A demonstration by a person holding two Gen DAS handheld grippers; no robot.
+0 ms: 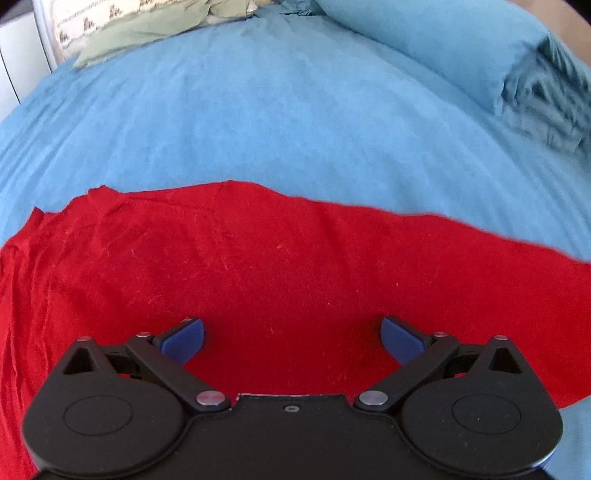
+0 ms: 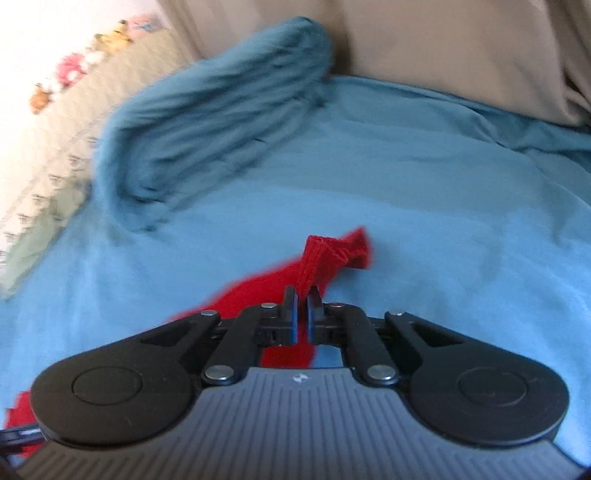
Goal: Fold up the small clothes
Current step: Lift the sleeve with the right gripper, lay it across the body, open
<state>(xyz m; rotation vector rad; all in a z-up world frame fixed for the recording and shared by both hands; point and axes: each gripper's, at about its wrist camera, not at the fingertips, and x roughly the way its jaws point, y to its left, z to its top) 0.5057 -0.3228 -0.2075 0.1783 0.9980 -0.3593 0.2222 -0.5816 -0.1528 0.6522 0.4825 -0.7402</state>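
A red garment (image 1: 258, 258) lies spread flat on the blue bed sheet (image 1: 277, 122), filling the lower half of the left wrist view. My left gripper (image 1: 291, 338) is open just above the red cloth, its blue pads (image 1: 184, 339) wide apart and holding nothing. My right gripper (image 2: 302, 306) is shut on a hemmed edge of the red garment (image 2: 325, 254), which sticks up between the fingers and trails back to the left over the sheet (image 2: 424, 229).
A blue pillow (image 1: 461, 51) lies at the far right of the bed and shows in the right wrist view (image 2: 221, 122). A green and patterned blanket (image 1: 129, 33) lies at the far left. A beige headboard (image 2: 443, 55) stands behind.
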